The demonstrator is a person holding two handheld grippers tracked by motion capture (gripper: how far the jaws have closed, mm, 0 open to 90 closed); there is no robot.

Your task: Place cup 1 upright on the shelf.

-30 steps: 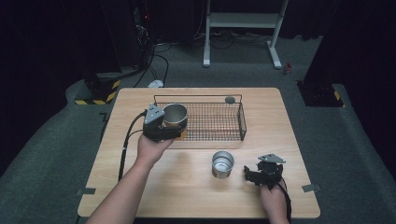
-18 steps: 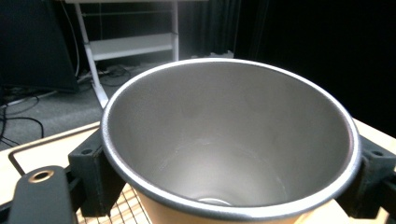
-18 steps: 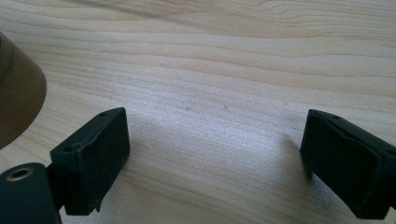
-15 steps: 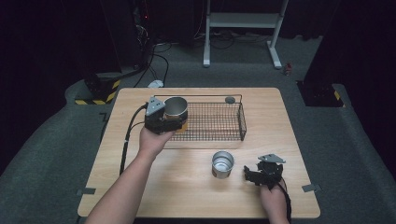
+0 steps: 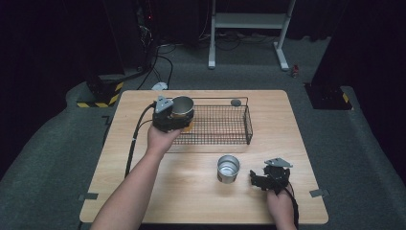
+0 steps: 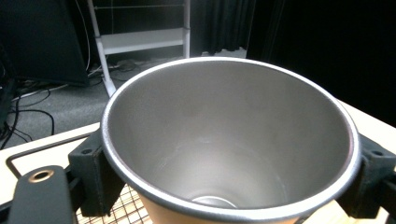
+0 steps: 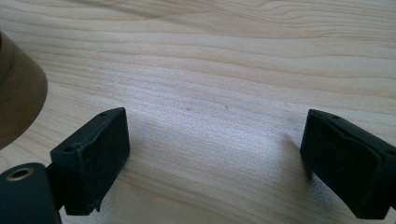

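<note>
— Where is the carried cup [image 5: 182,107] placed relative to the wire basket [image 5: 218,125]?

— It is held upright, mouth up, in the left tongs [image 5: 178,115], over the basket's left end. In the left gripper view the cup [image 6: 229,140] is seen clamped between the black jaws, one on each side of its wall, with the basket's mesh [image 6: 119,210] just below its base.

— So the coming move is judged to be downward?

— Most likely. The cup's long axis is vertical and the basket floor lies directly beneath, so a straight lowering would be called for, with the rim wire to be kept clear.

— And the second cup [image 5: 228,168]?

— It stands upright on the bench [image 5: 201,191], outside the basket and near its front edge. The right tongs [image 5: 270,179] are the nearer to it; it lies just to their left. Their jaws are spread wide, and nothing is held between them [image 7: 215,158]; the cup's wall [image 7: 18,93] is seen at the left edge of the right gripper view.
</note>
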